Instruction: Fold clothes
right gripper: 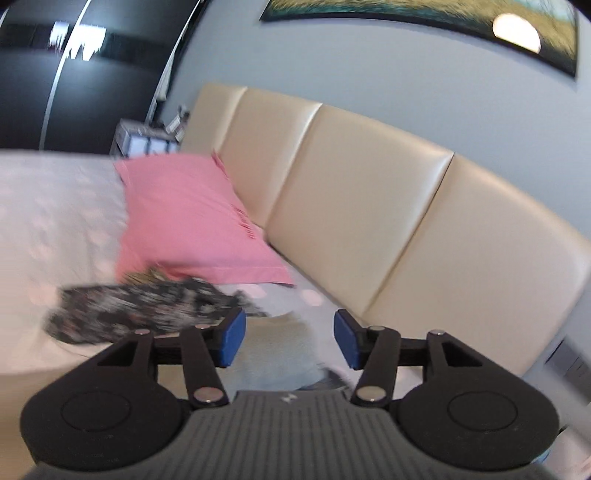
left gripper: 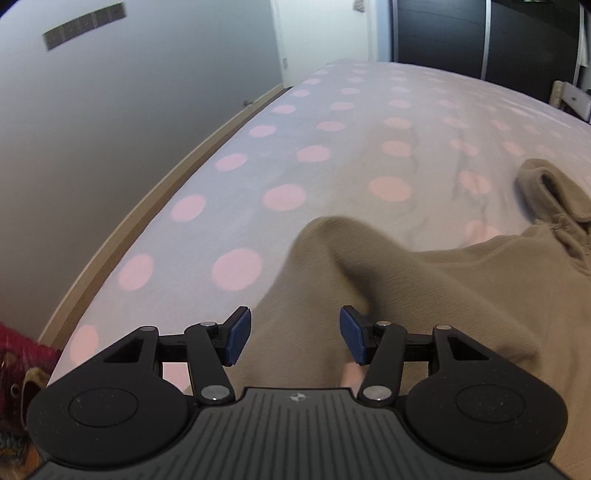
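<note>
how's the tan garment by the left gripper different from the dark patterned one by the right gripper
The tan garment is one plain colour; the dark patterned garment is mottled black and grey. The tan garment spreads wide with a raised fold on the spotted bedsheet; the dark patterned garment lies in a narrow bunch beside the pink pillow, blurred. Both lie on the bed, gripped by neither gripper.

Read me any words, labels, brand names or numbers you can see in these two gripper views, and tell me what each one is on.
No legible text in either view.
Left gripper body: a small round emblem, no letters.
Right gripper body: a small pale mark, too small to read.
Pink pillow: dark pink stitching along the edge, too blurred to read.
Grey strip on the wall: marks too small to read.
</note>
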Demonstrator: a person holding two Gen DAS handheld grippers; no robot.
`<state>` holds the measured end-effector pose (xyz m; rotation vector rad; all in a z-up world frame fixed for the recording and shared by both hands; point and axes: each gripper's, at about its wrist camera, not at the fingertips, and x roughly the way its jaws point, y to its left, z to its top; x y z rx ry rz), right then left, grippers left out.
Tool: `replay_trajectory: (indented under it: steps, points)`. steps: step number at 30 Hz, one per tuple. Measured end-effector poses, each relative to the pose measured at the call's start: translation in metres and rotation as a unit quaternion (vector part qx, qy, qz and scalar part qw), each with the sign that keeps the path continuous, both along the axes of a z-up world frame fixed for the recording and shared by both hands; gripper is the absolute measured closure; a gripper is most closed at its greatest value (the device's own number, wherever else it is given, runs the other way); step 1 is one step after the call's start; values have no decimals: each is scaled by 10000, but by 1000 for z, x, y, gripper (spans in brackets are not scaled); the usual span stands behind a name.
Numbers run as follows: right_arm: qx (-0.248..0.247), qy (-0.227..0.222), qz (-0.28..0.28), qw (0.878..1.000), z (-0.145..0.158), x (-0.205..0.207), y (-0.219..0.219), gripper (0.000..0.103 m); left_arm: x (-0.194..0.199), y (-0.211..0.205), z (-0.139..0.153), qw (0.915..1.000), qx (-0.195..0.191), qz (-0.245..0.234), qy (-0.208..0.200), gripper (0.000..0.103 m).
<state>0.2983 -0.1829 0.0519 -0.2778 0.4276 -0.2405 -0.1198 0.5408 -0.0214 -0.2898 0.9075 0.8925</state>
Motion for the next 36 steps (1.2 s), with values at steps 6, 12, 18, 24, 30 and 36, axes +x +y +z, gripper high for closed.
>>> replay_trajectory:
  steps: [6, 12, 18, 24, 30, 36]
  points:
    - [841, 599, 679, 9923, -29, -39, 40, 45, -51, 37, -25, 9969, -283, 739, -2, 52]
    - [1063, 1166, 849, 9838, -76, -48, 75, 45, -94, 51, -50, 9892, -1245, 683, -366, 44]
    - [723, 1256, 973, 9846, -94, -51, 97, 45, -108, 73, -103, 9620, -2220, 1424, -710, 38]
    - [941, 1293, 1504, 9756, -98, -58, 110, 46, -77, 71, -111, 9702, -1877, 1444, -516, 38]
    - [645, 1158, 1864, 9735, -110, -63, 126, 48, -59, 67, -111, 9754, -1698, 1389, -204, 39]
    - [497, 1172, 1930, 9729, -115, -65, 130, 48, -64, 73, -99, 9694, -1830, 1594, -369, 69]
